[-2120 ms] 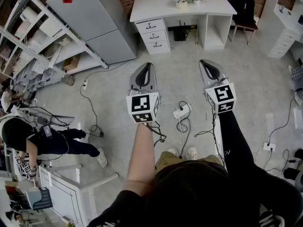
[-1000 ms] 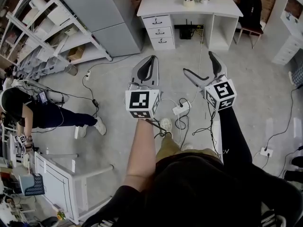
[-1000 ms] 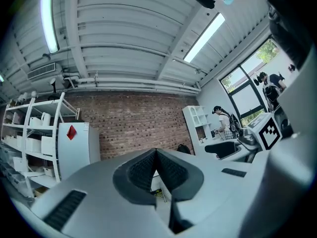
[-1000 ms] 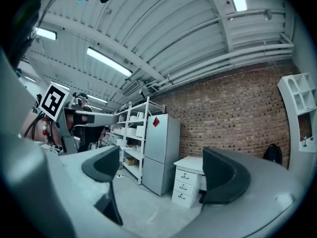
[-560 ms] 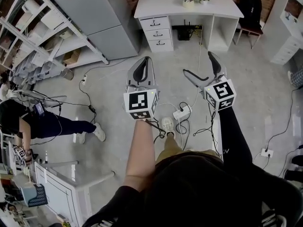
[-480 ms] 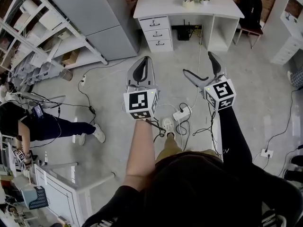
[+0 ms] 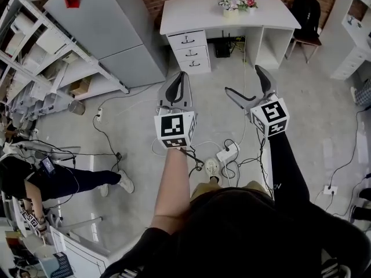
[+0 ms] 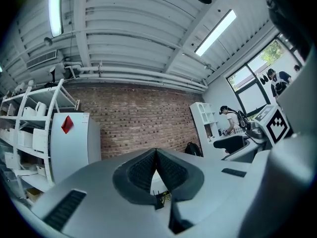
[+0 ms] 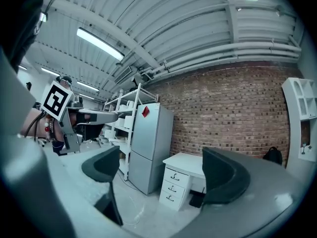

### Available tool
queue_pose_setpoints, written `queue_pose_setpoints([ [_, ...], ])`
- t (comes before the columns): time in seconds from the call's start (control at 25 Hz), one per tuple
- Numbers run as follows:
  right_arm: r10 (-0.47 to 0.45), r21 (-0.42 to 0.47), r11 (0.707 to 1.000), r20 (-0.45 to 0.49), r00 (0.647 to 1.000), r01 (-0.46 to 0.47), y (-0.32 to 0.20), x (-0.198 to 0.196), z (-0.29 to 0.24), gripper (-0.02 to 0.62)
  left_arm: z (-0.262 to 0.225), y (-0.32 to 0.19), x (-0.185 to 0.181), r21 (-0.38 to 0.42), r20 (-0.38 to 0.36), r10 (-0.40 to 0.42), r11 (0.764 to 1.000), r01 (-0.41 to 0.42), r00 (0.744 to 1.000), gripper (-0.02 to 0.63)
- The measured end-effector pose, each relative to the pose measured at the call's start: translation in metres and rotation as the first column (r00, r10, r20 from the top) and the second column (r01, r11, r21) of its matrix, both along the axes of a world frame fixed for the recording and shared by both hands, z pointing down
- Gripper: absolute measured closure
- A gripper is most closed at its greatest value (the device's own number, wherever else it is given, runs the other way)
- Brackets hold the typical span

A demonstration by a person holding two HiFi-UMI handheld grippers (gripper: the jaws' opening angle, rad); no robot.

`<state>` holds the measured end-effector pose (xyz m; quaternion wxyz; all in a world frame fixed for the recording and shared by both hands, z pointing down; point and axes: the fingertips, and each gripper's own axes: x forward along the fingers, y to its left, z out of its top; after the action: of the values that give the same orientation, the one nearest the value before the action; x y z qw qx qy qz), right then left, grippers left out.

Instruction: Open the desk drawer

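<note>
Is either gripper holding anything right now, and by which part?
Nothing is held. The left gripper is shut with nothing between its jaws, the right gripper is open and empty; the white three-drawer desk stands apart from both.

The left gripper (image 7: 180, 76) and right gripper (image 7: 243, 79) were grey, each bearing a white cube (image 7: 175, 130) with black square markers. The right arm wore a black sleeve (image 7: 284, 168); trousers (image 7: 200, 190) were khaki.
</note>
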<state>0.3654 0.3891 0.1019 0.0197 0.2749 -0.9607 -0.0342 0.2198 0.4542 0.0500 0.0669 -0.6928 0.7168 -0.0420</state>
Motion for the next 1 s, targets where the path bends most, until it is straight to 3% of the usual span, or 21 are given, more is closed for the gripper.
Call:
queue_pose_setpoints([
  [0.6,0.038,-0.020,0.999,-0.031,0.999,-0.038,-0.077,-0.080,0.020,0.078,0.018,-0.092,-0.079,-0.024,-0.003,0.037,0.999,-0.037,0.999,0.597],
  [1.0,0.049,-0.027,0.998,-0.041,0.998,-0.050,-0.101,-0.116,0.032,0.078,0.034,-0.120,-0.114,-0.042,-0.002,0.057,0.997,-0.057,0.998,0.596],
])
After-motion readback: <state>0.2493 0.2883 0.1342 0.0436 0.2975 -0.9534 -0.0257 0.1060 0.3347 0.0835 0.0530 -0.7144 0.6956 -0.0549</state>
